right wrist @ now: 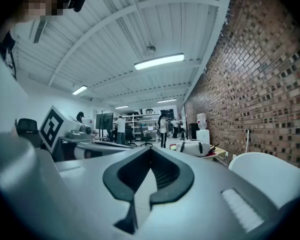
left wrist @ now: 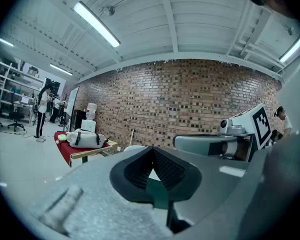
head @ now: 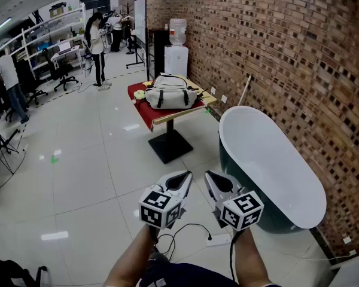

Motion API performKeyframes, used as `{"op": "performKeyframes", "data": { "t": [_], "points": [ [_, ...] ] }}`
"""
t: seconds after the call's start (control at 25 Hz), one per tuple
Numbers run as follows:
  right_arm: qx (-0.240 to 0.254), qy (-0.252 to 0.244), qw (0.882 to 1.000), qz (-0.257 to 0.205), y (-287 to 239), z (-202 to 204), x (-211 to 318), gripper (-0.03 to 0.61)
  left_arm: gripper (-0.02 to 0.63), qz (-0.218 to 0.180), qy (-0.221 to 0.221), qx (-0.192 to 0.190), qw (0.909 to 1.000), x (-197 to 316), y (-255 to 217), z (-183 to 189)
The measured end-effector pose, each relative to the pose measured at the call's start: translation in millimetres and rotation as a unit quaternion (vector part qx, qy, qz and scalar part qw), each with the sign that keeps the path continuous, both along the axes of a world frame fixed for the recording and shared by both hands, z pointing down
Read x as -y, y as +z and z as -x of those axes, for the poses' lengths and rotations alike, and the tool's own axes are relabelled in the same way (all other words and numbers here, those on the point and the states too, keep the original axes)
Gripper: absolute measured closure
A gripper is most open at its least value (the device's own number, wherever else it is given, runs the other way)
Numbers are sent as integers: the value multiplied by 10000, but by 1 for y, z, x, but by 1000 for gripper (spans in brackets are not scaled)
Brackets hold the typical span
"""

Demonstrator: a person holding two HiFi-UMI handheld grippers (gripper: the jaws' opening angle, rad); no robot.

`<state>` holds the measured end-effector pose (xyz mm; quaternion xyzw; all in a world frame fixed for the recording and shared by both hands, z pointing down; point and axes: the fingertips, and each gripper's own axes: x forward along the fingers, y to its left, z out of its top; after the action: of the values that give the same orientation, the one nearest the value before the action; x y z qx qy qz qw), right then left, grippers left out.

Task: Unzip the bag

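So the light grey soft fabric backpack with dark straps is lying on its side on a small table with a red cloth, over by the brick wall. It's well apart from both grippers, with open floor and a white oval bathtub off to the right in between. Nothing started on the zip yet, I'd say.

The left gripper and right gripper are held side by side out front, roughly level. On both, the jaw tips meet with nothing pinched between them.

As for handling, my guess is the backpack is floppy and fairly light, so it'll slump and slide on the cloth if you just yank the zip. I'd pin the fabric near one end of the zipper with one gripper and pinch the pull tab with the other, dragging along the track. From here the pull tab is too small to make out, so which side it's on is anyone's guess.
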<state>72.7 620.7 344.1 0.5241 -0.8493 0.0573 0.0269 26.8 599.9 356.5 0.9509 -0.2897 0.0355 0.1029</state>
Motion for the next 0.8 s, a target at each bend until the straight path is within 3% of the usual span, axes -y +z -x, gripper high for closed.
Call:
{"op": "performKeyframes", "data": {
  "t": [0.6, 0.8],
  "points": [
    [-173, 232, 9994, 185, 9, 94, 140, 572, 611, 54, 66, 268, 9996, 150, 14, 118],
    [-214, 121, 9993, 271, 17, 122, 172, 572, 609, 170, 154, 250, 9994, 179, 20, 135]
  ]
}}
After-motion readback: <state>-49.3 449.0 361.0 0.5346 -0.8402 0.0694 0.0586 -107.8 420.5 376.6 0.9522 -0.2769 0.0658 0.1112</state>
